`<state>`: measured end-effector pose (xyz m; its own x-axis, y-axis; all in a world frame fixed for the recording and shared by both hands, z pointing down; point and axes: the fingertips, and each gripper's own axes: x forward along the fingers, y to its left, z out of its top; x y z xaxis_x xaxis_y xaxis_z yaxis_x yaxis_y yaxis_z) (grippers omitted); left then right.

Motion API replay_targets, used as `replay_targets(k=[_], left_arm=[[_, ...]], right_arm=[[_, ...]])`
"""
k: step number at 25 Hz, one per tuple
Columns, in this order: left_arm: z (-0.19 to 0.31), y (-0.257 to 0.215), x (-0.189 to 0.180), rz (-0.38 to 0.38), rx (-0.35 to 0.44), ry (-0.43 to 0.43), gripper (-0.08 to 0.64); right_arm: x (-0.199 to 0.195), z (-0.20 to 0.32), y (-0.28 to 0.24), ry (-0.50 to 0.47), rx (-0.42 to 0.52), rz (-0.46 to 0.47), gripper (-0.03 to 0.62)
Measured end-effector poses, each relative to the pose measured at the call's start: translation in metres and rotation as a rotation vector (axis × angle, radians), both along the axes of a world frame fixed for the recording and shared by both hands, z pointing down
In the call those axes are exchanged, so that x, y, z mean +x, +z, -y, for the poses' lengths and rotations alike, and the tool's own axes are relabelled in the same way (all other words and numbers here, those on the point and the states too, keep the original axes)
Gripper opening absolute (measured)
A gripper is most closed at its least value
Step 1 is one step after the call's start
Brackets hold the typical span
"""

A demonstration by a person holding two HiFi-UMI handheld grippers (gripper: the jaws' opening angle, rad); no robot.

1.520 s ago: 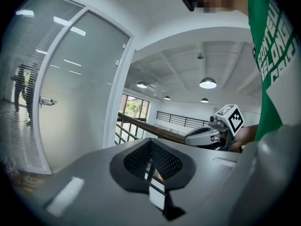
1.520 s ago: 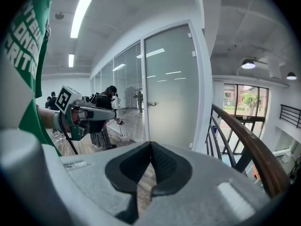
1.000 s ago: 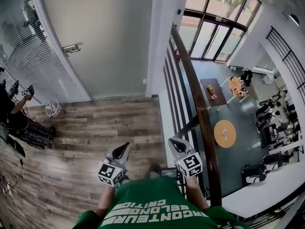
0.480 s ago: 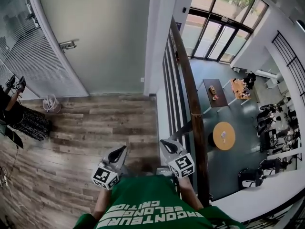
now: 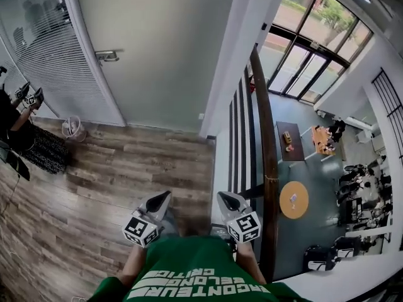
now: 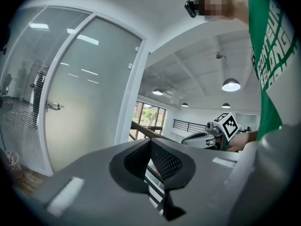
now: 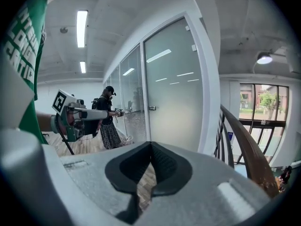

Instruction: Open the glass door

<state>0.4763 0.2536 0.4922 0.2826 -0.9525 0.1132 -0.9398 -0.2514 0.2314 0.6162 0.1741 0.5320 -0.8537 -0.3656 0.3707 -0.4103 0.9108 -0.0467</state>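
Note:
The frosted glass door (image 5: pixel 157 49) stands shut in its white frame across the wooden floor, its metal handle (image 5: pixel 108 56) on the left side. My left gripper (image 5: pixel 165 195) and right gripper (image 5: pixel 222 195) are held side by side low in the head view, well short of the door and pointing toward it. In the left gripper view the door (image 6: pixel 89 93) and handle (image 6: pixel 52 106) lie ahead to the left, and the jaws of the left gripper (image 6: pixel 150 141) meet with nothing between them. The right gripper (image 7: pixel 150 145) is likewise shut and empty, with the door (image 7: pixel 174 88) and handle (image 7: pixel 151 108) straight ahead.
A brown wooden handrail (image 5: pixel 264 137) with dark bars runs along the right, above a drop to a lower floor. A glass wall with blinds (image 5: pixel 44 49) adjoins the door on the left. A person (image 5: pixel 16 131) stands at the far left near a small bin (image 5: pixel 72 128).
The view has shifted so the door and handle sit further right and closer. Both grippers have moved along over the wooden floor, still shut and side by side.

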Motion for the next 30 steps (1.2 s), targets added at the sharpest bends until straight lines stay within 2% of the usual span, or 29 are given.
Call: replay_targets(k=[6,13,18,22,30], left_arm=[[0.030,-0.001,-0.048,-0.026,0.012,-0.023,0.015],[0.059,-0.006,-0.125,-0.032,0.031,-0.083,0.015],[0.058,0.005,-0.182,-0.050,-0.003,-0.138,0.015],[0.058,0.007,-0.225,-0.062,0.005,-0.194,0.015],[0.047,0.010,-0.288,-0.057,-0.005,-0.266,0.015]], right_arm=[[-0.054,0.025,-0.007,-0.051,0.026,-0.016,-0.007],[-0.131,0.060,-0.010,-0.117,0.048,-0.052,-0.008],[-0.198,0.069,-0.009,-0.187,0.059,-0.066,-0.008],[-0.244,0.073,-0.007,-0.247,0.067,-0.092,-0.008],[-0.304,0.070,-0.001,-0.314,0.066,-0.110,-0.008]])
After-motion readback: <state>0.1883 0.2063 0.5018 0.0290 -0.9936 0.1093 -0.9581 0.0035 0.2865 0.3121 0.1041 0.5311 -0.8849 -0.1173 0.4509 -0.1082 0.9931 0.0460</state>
